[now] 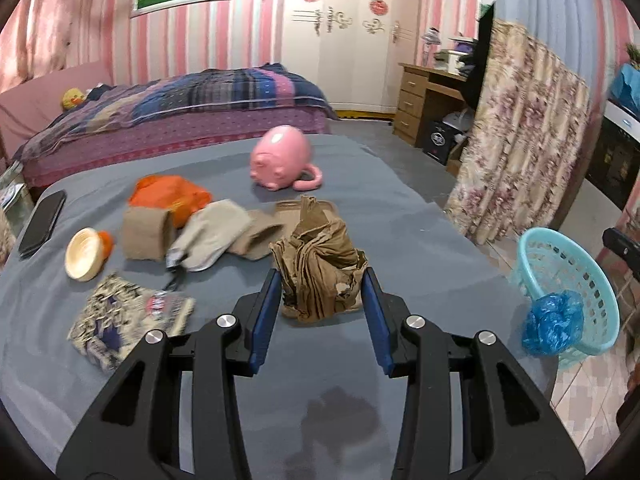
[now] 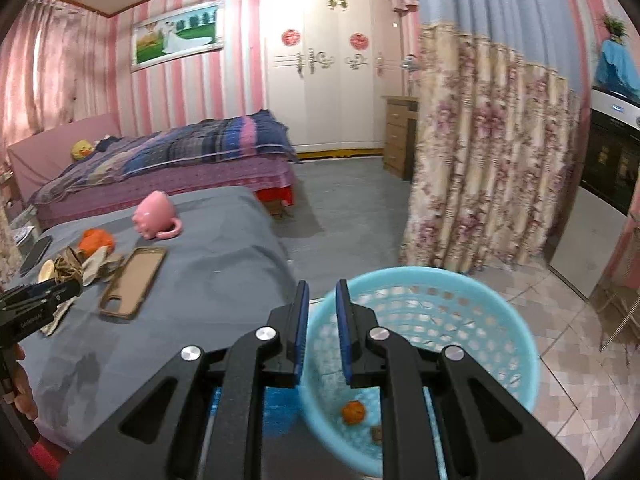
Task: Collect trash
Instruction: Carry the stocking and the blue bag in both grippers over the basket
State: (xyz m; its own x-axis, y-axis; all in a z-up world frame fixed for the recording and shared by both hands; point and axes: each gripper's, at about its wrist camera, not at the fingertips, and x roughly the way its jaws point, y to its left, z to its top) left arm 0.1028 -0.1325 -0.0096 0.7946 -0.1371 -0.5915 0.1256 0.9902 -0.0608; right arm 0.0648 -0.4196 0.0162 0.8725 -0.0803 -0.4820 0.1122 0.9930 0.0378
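Our left gripper point(image 1: 322, 290) stands wide open, its blue pads flanking a crumpled brown paper wad point(image 1: 318, 264) on the grey bedsheet point(image 1: 420, 236), not clamping it. Our right gripper point(image 2: 322, 308), narrowly parted and empty, hovers over the light-blue perforated plastic basket point(image 2: 500, 320), which holds an orange scrap point(image 2: 353, 412).

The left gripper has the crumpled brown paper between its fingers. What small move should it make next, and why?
Probably close the left gripper on the crumpled brown paper. Its jaws stand open on both sides of the paper, which appears to rest on the grey cloth, so no grasp is made yet. The blue basket waits under the right gripper, which seems empty.
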